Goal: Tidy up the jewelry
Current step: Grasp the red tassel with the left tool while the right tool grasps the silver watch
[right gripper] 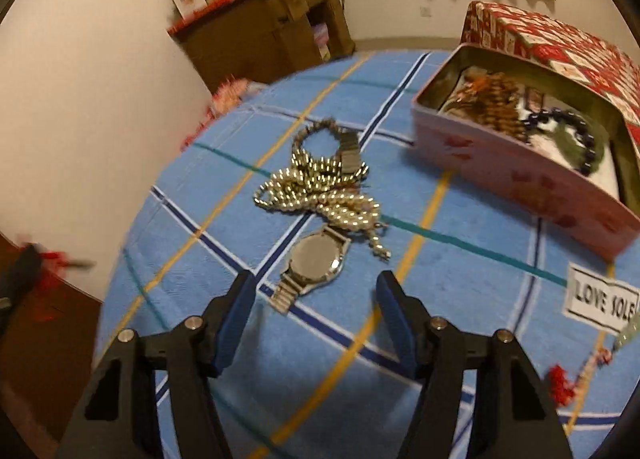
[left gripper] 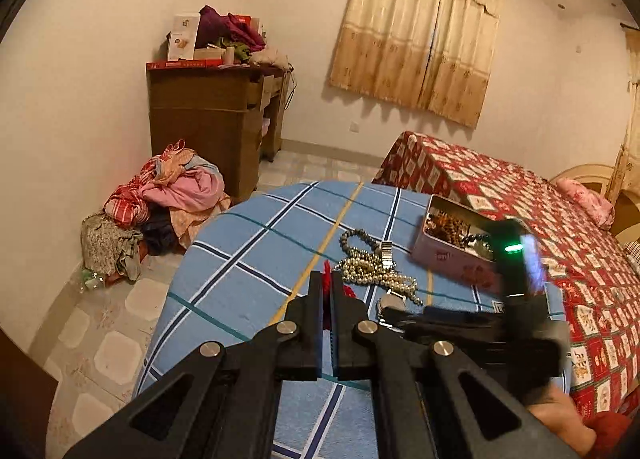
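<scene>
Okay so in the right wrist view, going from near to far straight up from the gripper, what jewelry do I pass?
Right gripper, open → wristwatch lying face down → tangled pile of pearl strands → beaded bracelet loop at the far end. The open pink tin sits off to the right.

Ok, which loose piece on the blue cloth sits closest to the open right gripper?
The silver wristwatch, lying just ahead of the right gripper. The pearl bead strands lie farther off, behind it.
</scene>
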`<state>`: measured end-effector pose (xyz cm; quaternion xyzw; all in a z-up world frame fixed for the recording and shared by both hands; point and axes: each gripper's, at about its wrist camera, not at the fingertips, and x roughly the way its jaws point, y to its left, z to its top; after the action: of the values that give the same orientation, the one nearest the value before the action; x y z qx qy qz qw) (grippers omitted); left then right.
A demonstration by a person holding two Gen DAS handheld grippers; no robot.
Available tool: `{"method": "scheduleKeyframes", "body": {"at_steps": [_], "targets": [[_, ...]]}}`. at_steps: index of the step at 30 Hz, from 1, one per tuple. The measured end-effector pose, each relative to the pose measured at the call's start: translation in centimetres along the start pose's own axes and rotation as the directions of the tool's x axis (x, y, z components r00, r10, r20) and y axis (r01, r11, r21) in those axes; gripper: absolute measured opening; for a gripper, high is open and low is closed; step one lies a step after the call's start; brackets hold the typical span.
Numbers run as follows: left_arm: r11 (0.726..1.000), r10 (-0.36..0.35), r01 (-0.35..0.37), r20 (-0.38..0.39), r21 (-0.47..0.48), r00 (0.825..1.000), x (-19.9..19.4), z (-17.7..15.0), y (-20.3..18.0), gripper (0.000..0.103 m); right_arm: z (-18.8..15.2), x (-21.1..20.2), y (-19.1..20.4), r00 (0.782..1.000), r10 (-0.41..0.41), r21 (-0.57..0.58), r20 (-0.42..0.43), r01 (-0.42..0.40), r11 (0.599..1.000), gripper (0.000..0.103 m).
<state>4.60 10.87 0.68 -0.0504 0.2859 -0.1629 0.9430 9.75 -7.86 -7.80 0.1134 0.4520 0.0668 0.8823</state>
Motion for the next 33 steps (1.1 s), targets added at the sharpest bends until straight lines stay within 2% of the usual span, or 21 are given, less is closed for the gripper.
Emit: {"method": "scheduleKeyframes", "body": {"at_steps": [5, 6, 7, 8, 12, 16, 21, 23, 25, 28, 32, 33], "targets": [[1.0, -0.006, 0.006, 0.008, -0.015, 1.0, 0.0, 0.3, 0.6, 0.001, 0.5, 1.5, 1.9, 0.996, -0.091, -0.074, -0.006, 0.09, 0.993, 0.059], [1.0, -0.005, 0.005, 0.008, -0.016, 1.0, 0.0, 0.3, 0.6, 0.001, 0.4, 1.7, 2.3, 0.993, -0.121, -0.105, -0.004, 0.12, 0.987, 0.054], [1.0, -0.003, 0.003, 0.008, -0.015, 1.0, 0.0, 0.3, 0.6, 0.001, 0.3, 1.8, 2.6, 0.989, -0.147, -0.135, 0.003, 0.146, 0.98, 0.045], [1.0, -0.001, 0.001, 0.008, -0.014, 1.0, -0.1, 0.2, 0.6, 0.001, 0.1, 1.8, 2.8, 0.987, -0.158, -0.155, 0.009, 0.158, 0.975, 0.045], [1.0, 0.001, -0.001, -0.003, -0.019, 1.0, 0.0, 0.0, 0.7, 0.001, -0.5, 1.2, 2.0, 0.992, -0.124, -0.156, 0.011, 0.124, 0.98, 0.043], [1.0, 0.009, -0.009, -0.014, -0.018, 1.0, 0.1, -0.3, 0.4, 0.001, -1.1, -1.1, -0.8, 1.0, 0.019, -0.028, 0.015, -0.019, 0.999, 0.043], [1.0, 0.002, -0.003, -0.031, -0.02, 1.0, 0.4, -0.3, -0.4, 0.001, -2.4, -5.5, -2.6, 0.993, 0.089, 0.026, 0.078, -0.092, 0.995, 0.041], [1.0, -0.003, 0.002, -0.034, -0.012, 0.999, 0.4, -0.4, -1.0, 0.001, -2.7, -7.0, -2.8, 0.989, 0.099, 0.026, 0.108, -0.103, 0.994, 0.035], [1.0, -0.008, 0.008, -0.034, 0.001, 0.999, 0.3, -0.4, -1.7, 0.001, -3.2, -8.7, -2.7, 0.984, 0.1, 0.007, 0.145, -0.102, 0.995, 0.013], [1.0, -0.011, 0.011, -0.035, 0.005, 0.999, 0.1, -0.5, -2.2, 0.001, -3.0, -10.0, -2.0, 0.981, 0.081, -0.056, 0.178, -0.072, 0.996, 0.013], [1.0, 0.0, 0.0, -0.026, 0.021, 1.0, -0.5, -0.5, -2.5, 0.001, -3.7, -9.9, -3.4, 0.983, 0.079, -0.036, 0.164, -0.074, 0.997, 0.014], [1.0, 0.003, -0.003, -0.023, 0.024, 1.0, -0.6, -0.5, -2.5, 0.001, -4.0, -9.5, -3.9, 0.987, 0.065, -0.025, 0.15, -0.062, 0.998, 0.023]]}}
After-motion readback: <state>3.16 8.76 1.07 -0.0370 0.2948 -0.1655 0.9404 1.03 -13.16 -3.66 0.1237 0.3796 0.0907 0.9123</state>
